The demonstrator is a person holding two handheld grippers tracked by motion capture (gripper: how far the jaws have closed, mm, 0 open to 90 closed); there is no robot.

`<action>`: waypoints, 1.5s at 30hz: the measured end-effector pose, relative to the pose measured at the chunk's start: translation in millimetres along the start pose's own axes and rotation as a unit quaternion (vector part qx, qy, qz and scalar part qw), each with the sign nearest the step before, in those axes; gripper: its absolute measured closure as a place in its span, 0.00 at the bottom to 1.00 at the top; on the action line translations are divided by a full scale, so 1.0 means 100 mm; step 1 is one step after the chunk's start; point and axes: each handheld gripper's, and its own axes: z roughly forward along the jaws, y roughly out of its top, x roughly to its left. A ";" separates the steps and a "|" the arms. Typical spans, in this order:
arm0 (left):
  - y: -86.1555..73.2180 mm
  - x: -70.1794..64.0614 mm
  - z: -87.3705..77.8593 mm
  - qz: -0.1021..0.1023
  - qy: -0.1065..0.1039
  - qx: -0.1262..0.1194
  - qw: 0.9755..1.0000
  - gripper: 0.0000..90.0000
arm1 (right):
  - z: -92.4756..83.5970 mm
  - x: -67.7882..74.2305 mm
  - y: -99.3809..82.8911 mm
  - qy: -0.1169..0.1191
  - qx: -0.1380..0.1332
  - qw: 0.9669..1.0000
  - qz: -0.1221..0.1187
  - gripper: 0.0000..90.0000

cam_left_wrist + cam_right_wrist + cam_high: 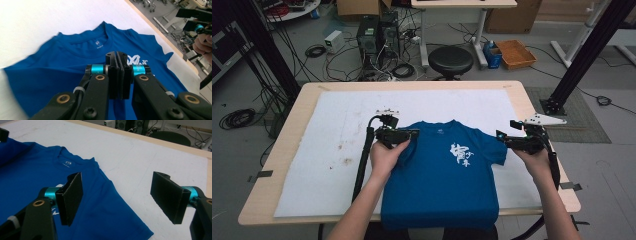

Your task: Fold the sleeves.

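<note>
A pale wooden table point(532, 102) stands in a workshop with a grey floor, and a white cloth point(337, 145), stained here and there at its left side, covers most of its top. Beyond the far edge stand a round black stool point(450, 60), computer towers point(377, 32) amid tangled cables, and a second desk farther back. To the right of the stool an orange tray point(515, 53) rests on the floor with a blue box point(493, 56) just beside it; what either holds cannot be told. Black frame posts rise at the far left and far right. On the cloth lies a blue T-shirt point(442, 175), collar toward the far side, white print on its chest, its hem hanging over the near edge of the table. The shirt's left side is folded in over the body. The left gripper point(409, 134) sits over the left shoulder of the shirt with its jaws pressed together; whether any cloth is caught between them cannot be told. The right gripper point(507, 140) is at the right sleeve, its jaws spread wide over the sleeve and the cloth beside it, with nothing between them.
</note>
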 end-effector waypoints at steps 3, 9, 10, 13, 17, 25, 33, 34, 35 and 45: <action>-0.03 -0.02 0.13 0.016 0.000 -0.001 1.000 0.91 | 0.00 -0.02 -0.01 -0.002 0.000 1.000 0.002 0.29; -0.04 -0.05 0.11 0.053 0.006 -0.032 0.998 0.62 | -0.02 -0.08 -0.05 -0.009 0.002 1.000 0.015 0.31; -0.04 -0.05 0.00 0.073 0.011 -0.042 0.996 0.60 | -0.03 -0.09 -0.06 -0.011 0.002 1.000 0.016 0.31; -0.05 -0.05 -0.12 0.097 0.030 -0.055 0.993 0.53 | -0.04 -0.15 -0.08 -0.019 0.005 0.999 0.032 0.32; -0.11 -0.02 -0.40 0.159 0.069 -0.071 0.982 0.51 | -0.06 -0.23 -0.14 -0.028 0.011 0.998 0.051 0.37; -0.35 0.24 -0.92 0.193 0.128 -0.084 0.969 0.48 | 0.00 -0.34 -0.24 -0.034 0.032 0.996 0.083 0.53; -0.45 0.50 -1.20 0.171 0.132 -0.093 0.972 0.46 | 0.23 -0.48 -0.38 -0.050 0.087 0.987 0.123 0.69; -0.45 0.52 -1.22 0.167 0.132 -0.093 0.973 0.46 | 0.25 -0.49 -0.39 -0.050 0.091 0.987 0.124 0.69; -0.45 0.55 -1.24 0.165 0.131 -0.094 0.973 0.46 | 0.25 -0.49 -0.39 -0.050 0.091 0.987 0.124 0.70; -0.49 0.66 -1.37 0.150 0.130 -0.097 0.975 0.45 | 0.36 -0.52 -0.45 -0.048 0.122 0.984 0.121 0.74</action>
